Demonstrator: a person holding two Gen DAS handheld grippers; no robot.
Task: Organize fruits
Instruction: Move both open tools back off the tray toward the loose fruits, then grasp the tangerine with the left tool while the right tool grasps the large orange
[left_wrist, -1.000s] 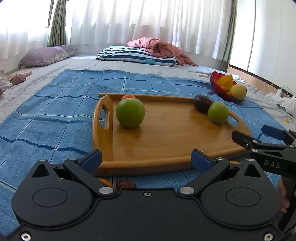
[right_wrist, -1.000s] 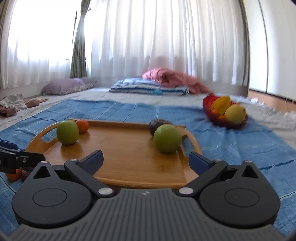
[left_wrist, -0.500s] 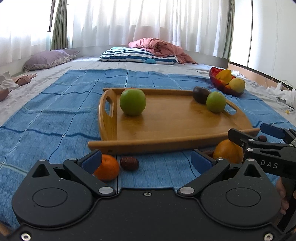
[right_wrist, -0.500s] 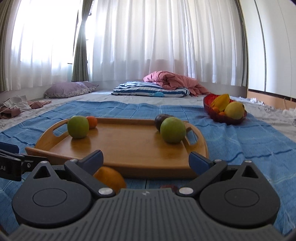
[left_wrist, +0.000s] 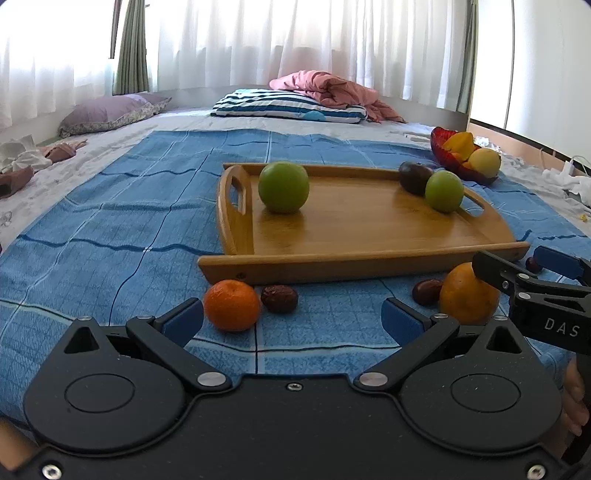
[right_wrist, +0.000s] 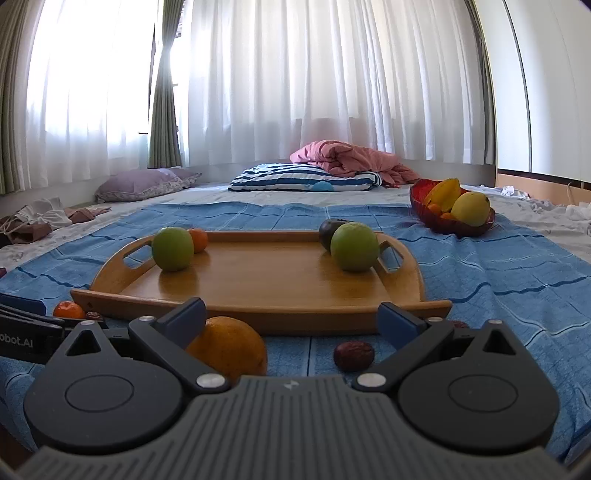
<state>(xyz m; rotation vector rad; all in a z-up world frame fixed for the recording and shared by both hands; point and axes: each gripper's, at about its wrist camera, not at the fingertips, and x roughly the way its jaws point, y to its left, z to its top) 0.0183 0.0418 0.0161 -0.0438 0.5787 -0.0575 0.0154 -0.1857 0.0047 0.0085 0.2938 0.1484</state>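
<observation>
A wooden tray (left_wrist: 369, 229) lies on the blue blanket. It holds two green apples (left_wrist: 283, 187) (left_wrist: 444, 191) and a dark plum (left_wrist: 415, 177). The right wrist view also shows a small mandarin (right_wrist: 198, 239) on the tray behind the left apple (right_wrist: 173, 248). In front of the tray lie a mandarin (left_wrist: 232, 310), a red date (left_wrist: 279, 298), a large orange (left_wrist: 467, 295) and more dates (left_wrist: 426, 291). My left gripper (left_wrist: 291, 321) is open over the blanket, just right of the mandarin. My right gripper (right_wrist: 293, 319) is open, the large orange (right_wrist: 229, 349) beside its left finger and a date (right_wrist: 354, 355) between the fingers.
A red bowl (left_wrist: 441, 144) with yellow fruit stands at the far right beyond the tray. Pillows, a striped cushion (left_wrist: 288, 105) and a pink quilt lie at the back by the curtains. Clothes lie at the far left. Bare blue blanket spreads left of the tray.
Both grippers have drawn back from the tray, so the mandarin, dates and large orange in front of it have come into view. Nothing was taken hold of.
</observation>
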